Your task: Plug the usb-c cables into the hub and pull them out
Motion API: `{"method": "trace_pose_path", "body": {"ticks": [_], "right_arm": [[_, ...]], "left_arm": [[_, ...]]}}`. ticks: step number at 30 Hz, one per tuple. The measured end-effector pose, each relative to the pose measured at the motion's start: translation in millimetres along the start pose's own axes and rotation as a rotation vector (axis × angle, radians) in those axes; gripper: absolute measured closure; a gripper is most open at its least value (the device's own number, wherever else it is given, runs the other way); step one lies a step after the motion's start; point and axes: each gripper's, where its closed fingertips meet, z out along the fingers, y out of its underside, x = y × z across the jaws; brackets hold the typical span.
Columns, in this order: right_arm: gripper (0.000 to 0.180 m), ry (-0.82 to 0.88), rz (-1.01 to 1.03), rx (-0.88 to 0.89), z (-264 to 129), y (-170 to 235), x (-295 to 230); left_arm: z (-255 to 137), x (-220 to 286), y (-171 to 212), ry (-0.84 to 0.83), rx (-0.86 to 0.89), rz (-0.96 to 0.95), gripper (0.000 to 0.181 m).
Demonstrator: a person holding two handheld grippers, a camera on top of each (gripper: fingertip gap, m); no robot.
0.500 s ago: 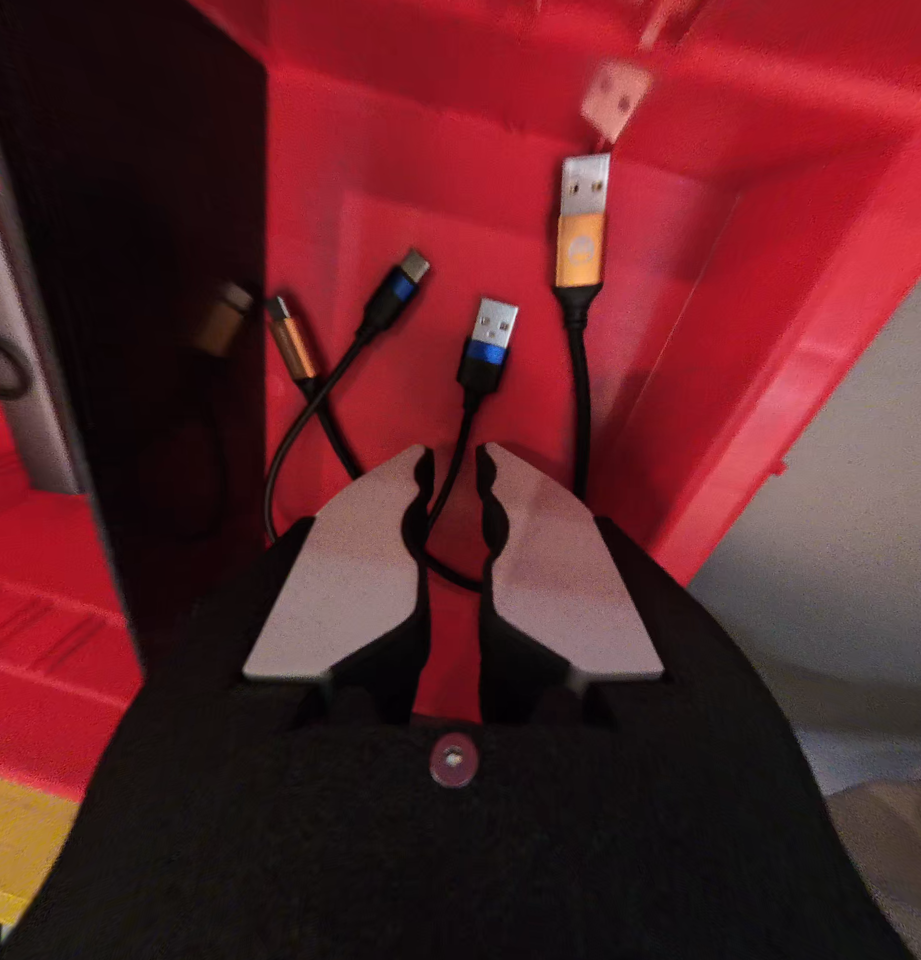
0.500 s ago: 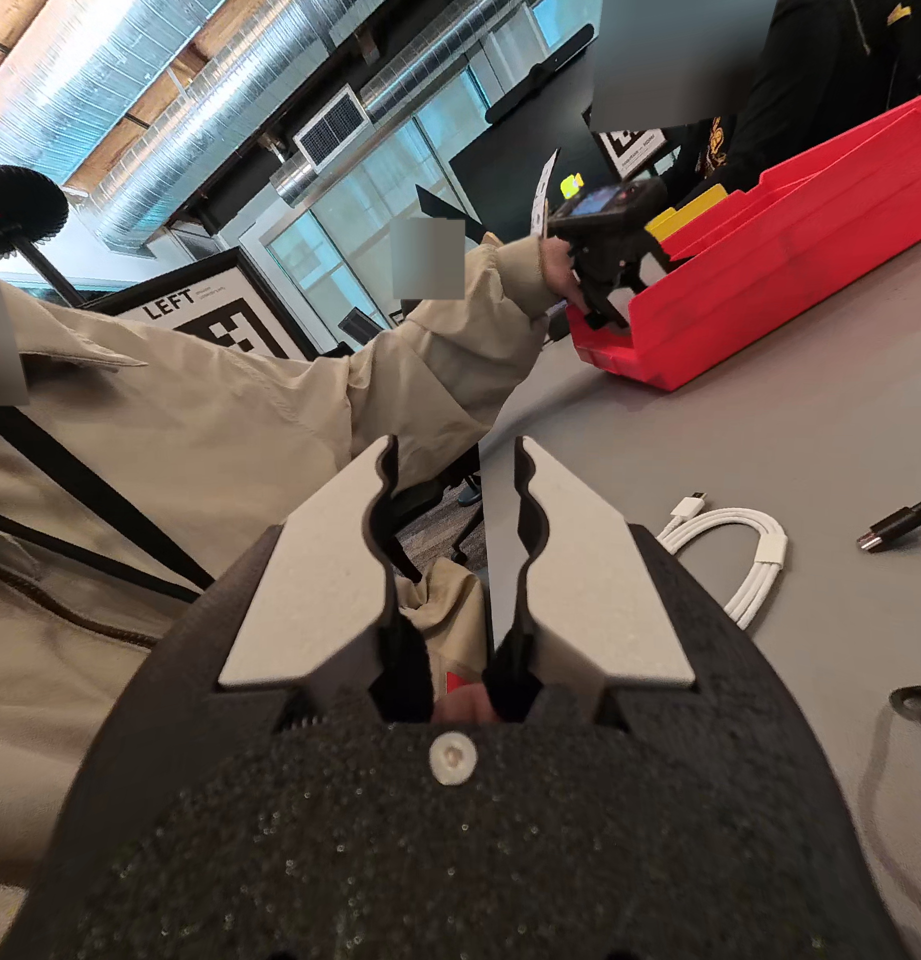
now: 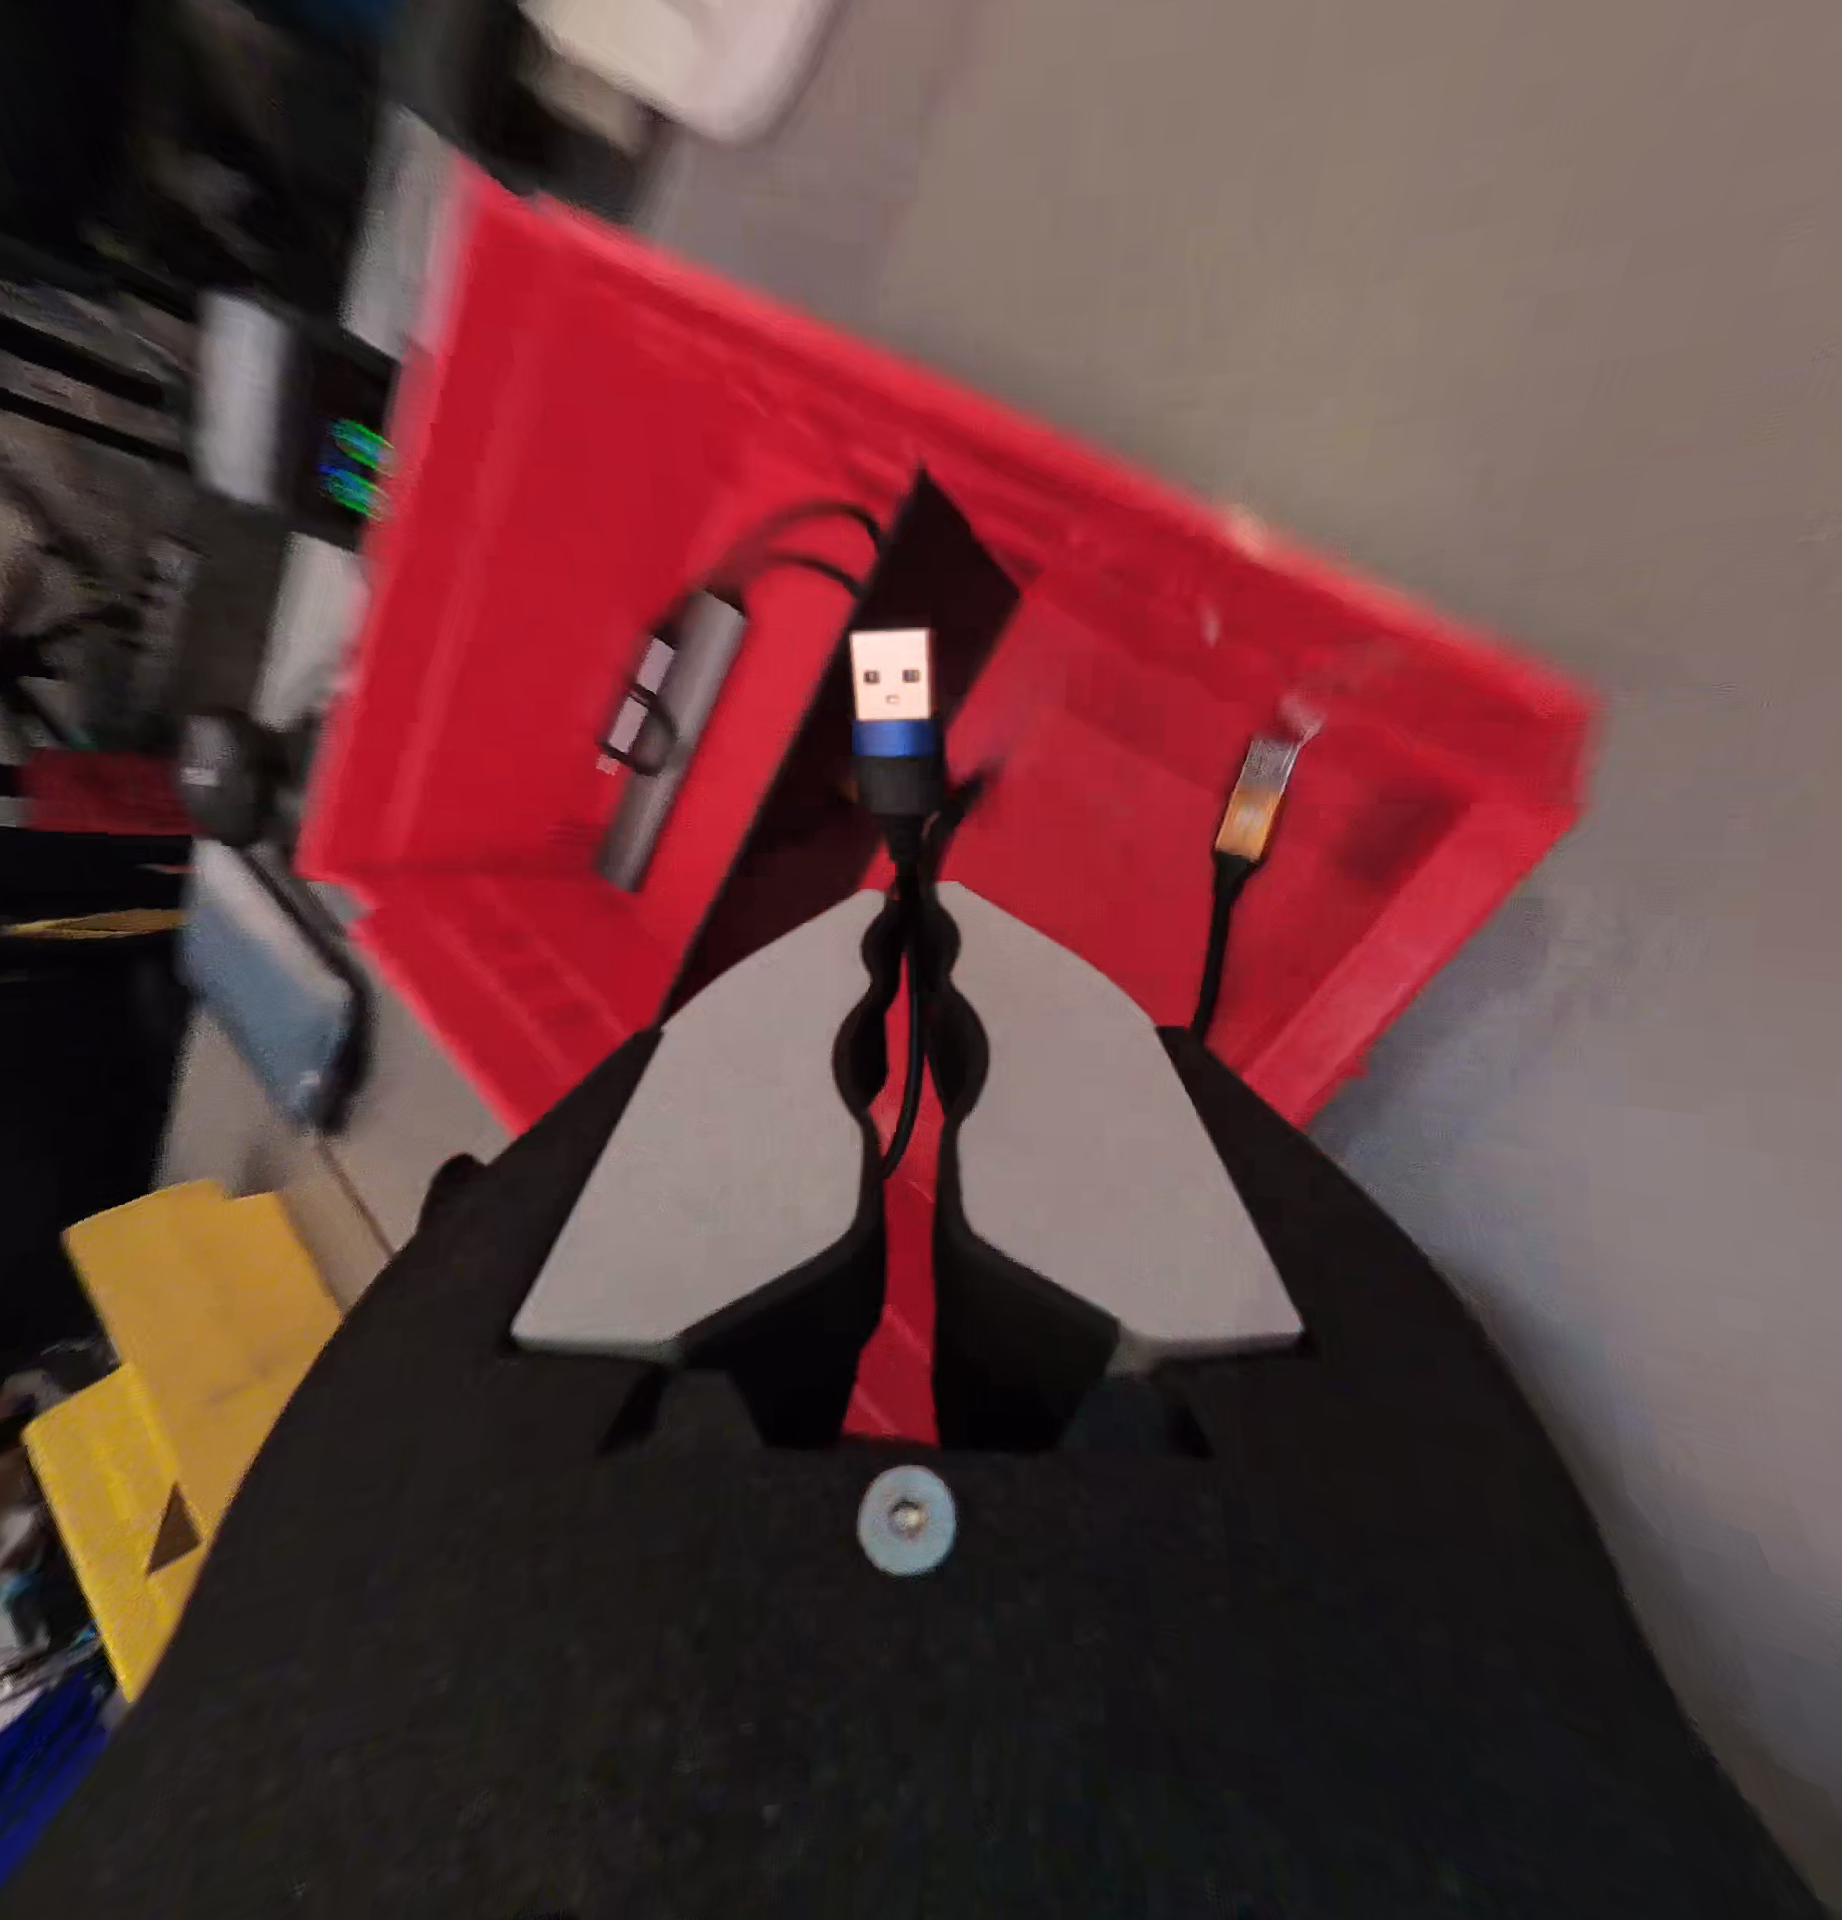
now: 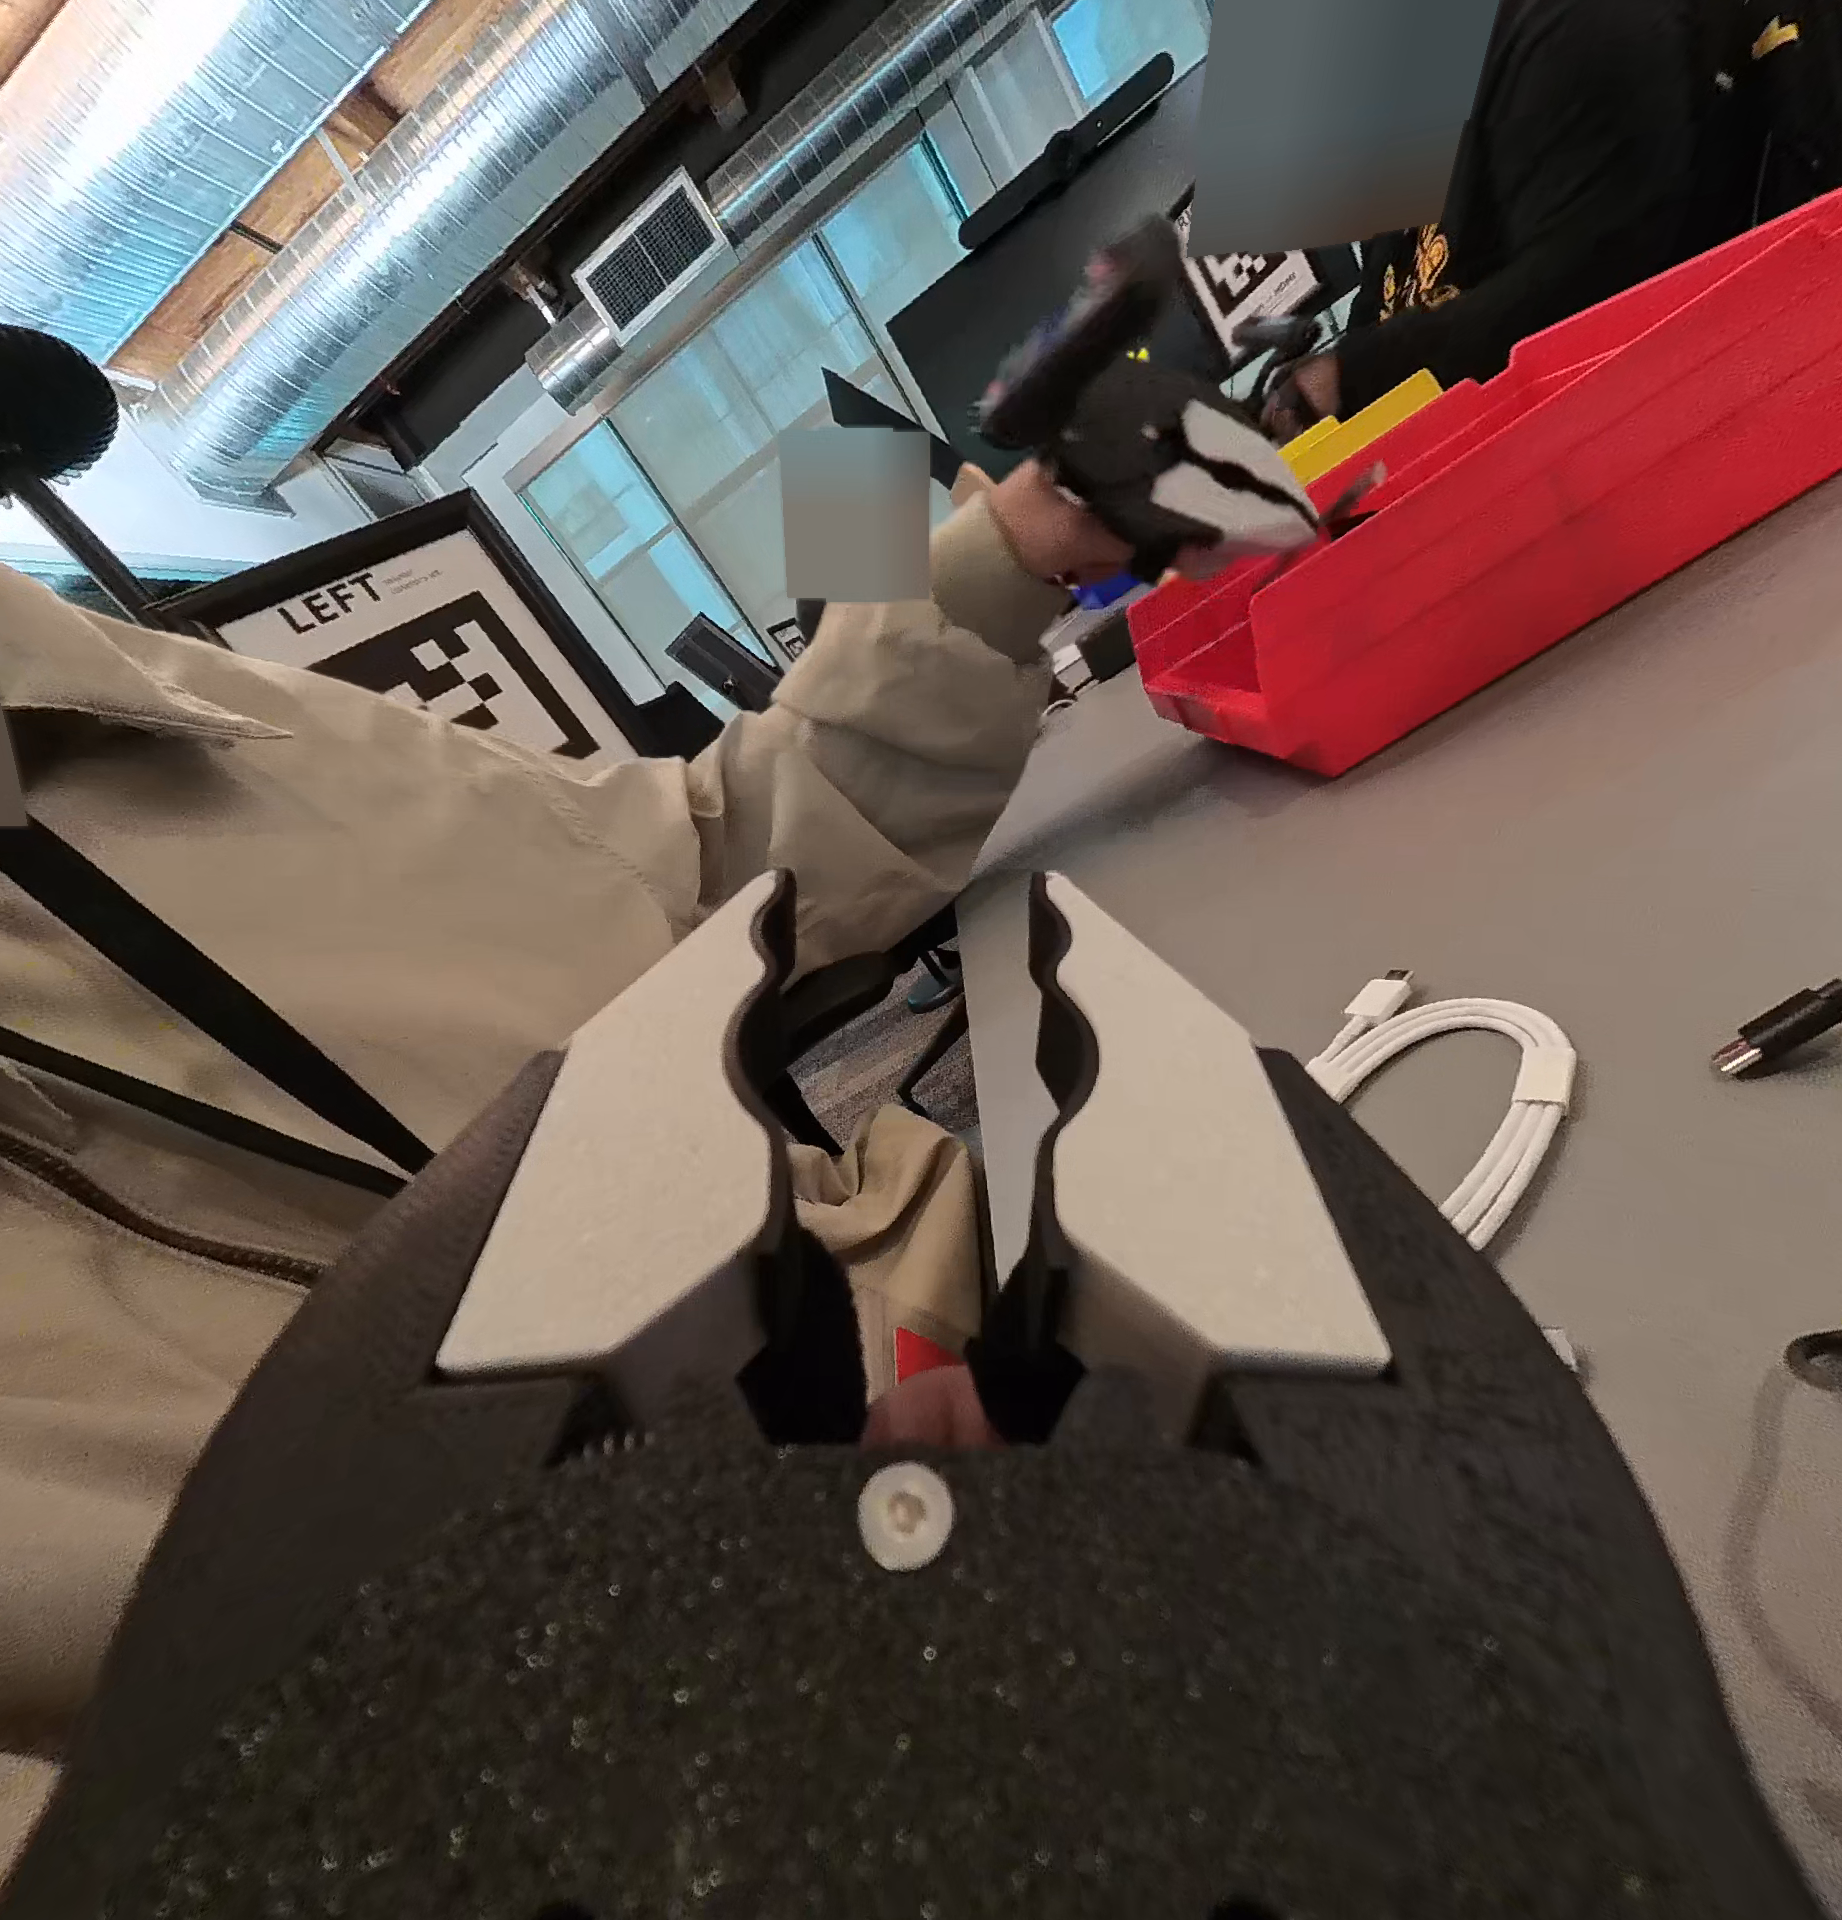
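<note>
My left gripper (image 3: 912,904) is shut on a thin black cable with a blue-collared USB plug (image 3: 893,696), which stands up just past the fingertips above the red bin (image 3: 584,416). A grey hub (image 3: 678,727) with cables plugged into it lies in the bin's left compartment, beyond a black divider (image 3: 938,561). An orange-collared plug (image 3: 1255,800) on a black cable is at the right; the view is blurred. My right gripper (image 4: 912,894) is open and empty by the table's near edge. The left gripper (image 4: 1187,488) shows far off above the red bin (image 4: 1519,582).
A coiled white cable (image 4: 1468,1081) and a black cable end (image 4: 1790,1029) lie on the grey table (image 4: 1519,883) to the right of my right gripper. A person's beige sleeve (image 4: 481,852) fills the left. A yellow bin (image 3: 169,1351) sits beside the red one. The left gripper's tips are roughly 40 centimeters from the right gripper's. The right gripper is farther from the grey hub (image 3: 678,727), some 55 centimeters, than the left, some 20 centimeters.
My left gripper has shut on the blue-plug cable and risen, pulling back so the whole bin shows below. The right gripper has stayed put.
</note>
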Motion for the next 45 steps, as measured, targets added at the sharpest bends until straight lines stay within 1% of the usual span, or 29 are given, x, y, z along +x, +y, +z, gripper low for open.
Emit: {"method": "trace_pose_path", "body": {"ticks": [3, 5, 7, 8, 10, 11, 14, 15, 17, 19, 21, 23, 26, 27, 29, 32, 33, 36, 37, 39, 41, 42, 43, 44, 45], "right_arm": [[0.135, -0.001, 0.0, -0.007, 1, 2, -1], [0.136, -0.002, 0.001, -0.012, 1, 3, -1], [0.136, -0.004, -0.001, -0.013, 1, 3, -2], [0.136, -0.005, -0.002, -0.014, 1, 4, -3], [0.136, -0.008, -0.002, -0.015, 1, 4, -4], [0.136, -0.011, -0.001, -0.016, 1, 4, -5], [0.135, -0.017, -0.001, -0.016, 1, 4, -6], [0.135, -0.019, 0.0, -0.017, 1, 4, -6], [0.135, -0.024, 0.0, -0.019, 2, 4, -7], [0.135, -0.027, -0.001, -0.027, 3, 6, -8], [0.135, -0.029, 0.002, -0.034, 4, 7, -8], [0.135, -0.029, 0.003, -0.039, 4, 8, -7], [0.135, -0.029, 0.007, -0.04, 4, 9, -7], [0.135, -0.029, 0.009, -0.038, 4, 9, -6], [0.135, -0.027, 0.012, -0.034, 3, 7, -6], [0.135, -0.026, 0.018, -0.028, 3, 6, -4], [0.135, -0.026, 0.02, -0.027, 3, 6, -3], [0.135, -0.03, 0.028, -0.026, 3, 5, -1], [0.135, -0.031, 0.031, -0.027, 4, 5, -1], [0.135, -0.031, 0.037, -0.027, 5, 5, 0], [0.135, -0.033, 0.036, -0.026, 5, 4, 0], [0.135, -0.033, 0.036, -0.026, 5, 4, 1], [0.135, -0.033, 0.037, -0.026, 5, 4, 1], [0.135, -0.035, 0.039, -0.025, 5, 4, 1], [0.135, -0.038, 0.041, -0.022, 5, 3, 1]], "left_arm": [[-78, 11, -41, -0.165, 0.215, -0.102, 0.179], [-126, 37, -65, -0.231, 0.333, -0.162, 0.179], [-155, 79, -84, -0.229, 0.414, -0.188, 0.179], [-160, 105, -93, -0.188, 0.447, -0.197, 0.179], [-149, 157, -103, -0.073, 0.453, -0.227, 0.179], [-133, 179, -102, -0.034, 0.42, -0.233, 0.179], [-68, 231, -80, 0.007, 0.235, -0.218, 0.178], [-52, 247, -75, 0.04, 0.198, -0.217, 0.178], [-33, 267, -72, 0.083, 0.162, -0.224, 0.178], [-25, 276, -76, 0.11, 0.147, -0.24, 0.178], [-23, 280, -87, 0.158, 0.184, -0.319, 0.178], [-27, 289, -101, 0.271, 0.259, -0.4, 0.156], [-34, 294, -114, 0.419, 0.353, -0.484, 0.147], [-37, 290, -114, 0.435, 0.379, -0.487, 0.145], [-42, 269, -111, 0.396, 0.429, -0.465, 0.14], [-50, 203, -101, 0.253, 0.477, -0.47, 0.136], [-52, 182, -94, 0.234, 0.451, -0.459, 0.13], [-49, 99, -68, 0.104, 0.309, -0.441, 0.129], [-47, 73, -60, 0.076, 0.254, -0.435, 0.129], [-40, 25, -52, 0.054, 0.187, -0.415, 0.123], [-29, -12, -54, 0.058, 0.182, -0.322, 0.13], [-21, -29, -54, 0.057, 0.179, -0.261, 0.13], [-10, -45, -50, 0.047, 0.152, -0.21, 0.136], [4, -61, -40, 0.031, 0.083, -0.185, 0.142], [19, -77, -28, 0.016, -0.012, -0.185, 0.139]]}}
